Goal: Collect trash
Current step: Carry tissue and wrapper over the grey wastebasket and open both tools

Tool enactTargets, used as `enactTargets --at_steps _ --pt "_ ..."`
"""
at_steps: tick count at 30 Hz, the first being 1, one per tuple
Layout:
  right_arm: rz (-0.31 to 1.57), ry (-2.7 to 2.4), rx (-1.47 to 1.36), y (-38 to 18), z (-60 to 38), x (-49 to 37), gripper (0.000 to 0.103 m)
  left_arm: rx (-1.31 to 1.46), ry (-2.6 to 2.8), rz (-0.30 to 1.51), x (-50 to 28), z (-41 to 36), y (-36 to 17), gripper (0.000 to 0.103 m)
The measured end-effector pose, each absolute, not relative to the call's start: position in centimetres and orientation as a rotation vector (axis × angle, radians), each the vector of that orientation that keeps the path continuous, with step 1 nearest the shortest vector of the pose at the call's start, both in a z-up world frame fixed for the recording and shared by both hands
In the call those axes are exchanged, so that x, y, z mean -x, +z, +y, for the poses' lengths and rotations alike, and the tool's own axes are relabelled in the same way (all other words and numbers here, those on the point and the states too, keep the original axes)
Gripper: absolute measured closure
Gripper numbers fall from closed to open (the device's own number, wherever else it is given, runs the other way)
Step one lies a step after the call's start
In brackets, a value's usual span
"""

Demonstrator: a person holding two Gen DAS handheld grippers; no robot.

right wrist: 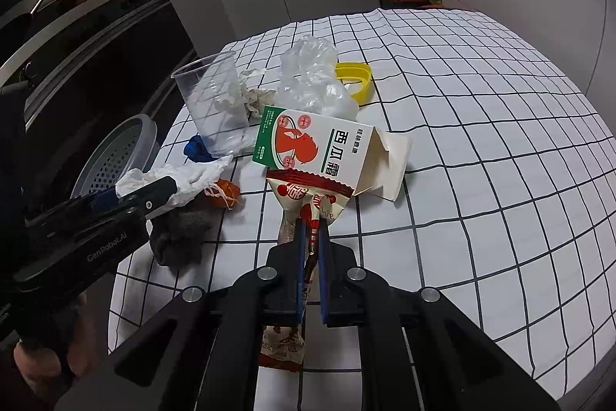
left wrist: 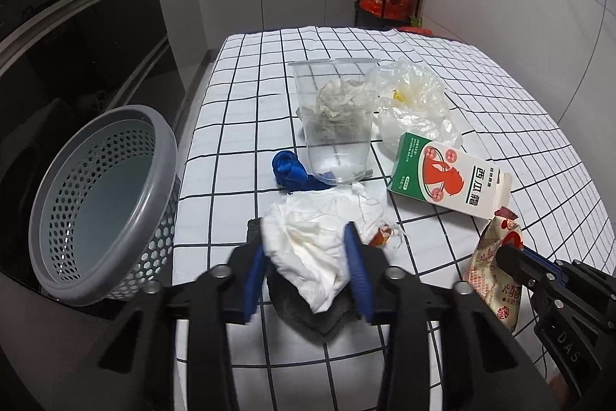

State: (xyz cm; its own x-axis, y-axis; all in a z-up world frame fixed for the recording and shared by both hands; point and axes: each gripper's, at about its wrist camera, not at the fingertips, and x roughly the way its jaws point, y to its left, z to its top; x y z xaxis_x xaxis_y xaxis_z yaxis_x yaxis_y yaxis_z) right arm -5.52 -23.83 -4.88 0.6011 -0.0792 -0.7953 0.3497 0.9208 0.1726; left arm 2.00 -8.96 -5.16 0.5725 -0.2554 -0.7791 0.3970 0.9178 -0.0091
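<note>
Nearest to me, the left gripper (left wrist: 308, 257) is closing its fingers on a crumpled white tissue (left wrist: 312, 245); the pads are pressing it from both sides above a grey cloth (right wrist: 179, 234). The right gripper (right wrist: 312, 230) is holding its fingers almost completely together, pinching a red and cream snack wrapper (right wrist: 308, 199) that is lying on the checked surface (right wrist: 481, 160).

Beside the left edge of the surface, the grey perforated basket (left wrist: 104, 187) is waiting, tilted and seemingly with nothing inside it.

Further away are lying a white and green carton (right wrist: 327, 153), a blue scrap (left wrist: 288, 172), a clear plastic cup (left wrist: 335, 118) and a thin plastic bag (left wrist: 415, 103).

I think the tissue is loose and can tear or drag the orange scrap (right wrist: 225, 197) touching it. The wrapper is slippery and can slide out.

Only the right view is showing a yellow ring (right wrist: 356, 79) behind the bag; only the left view is showing inside the basket.
</note>
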Motion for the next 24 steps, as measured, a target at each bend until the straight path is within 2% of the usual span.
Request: enactTargets --at_steps 3,5,14,24 --pt "0.891 -0.248 -0.324 -4.7 -23.6 5.4 0.097 -0.159 -0.393 0.877 -2.1 -8.5 -4.7 0.083" --pt "0.887 -0.243 -0.319 -4.4 -23.5 5.4 0.097 -0.137 -0.396 0.872 -2.2 -8.0 -4.2 0.085" --pt "0.852 -0.189 -0.295 -2.5 -22.0 4.2 0.097 -0.088 -0.362 0.808 -2.7 -5.0 -1.3 0.085" --pt "0.824 -0.026 -0.259 -0.8 -17.3 -0.2 0.097 -0.061 -0.202 0.758 -4.5 1.8 0.1 0.085"
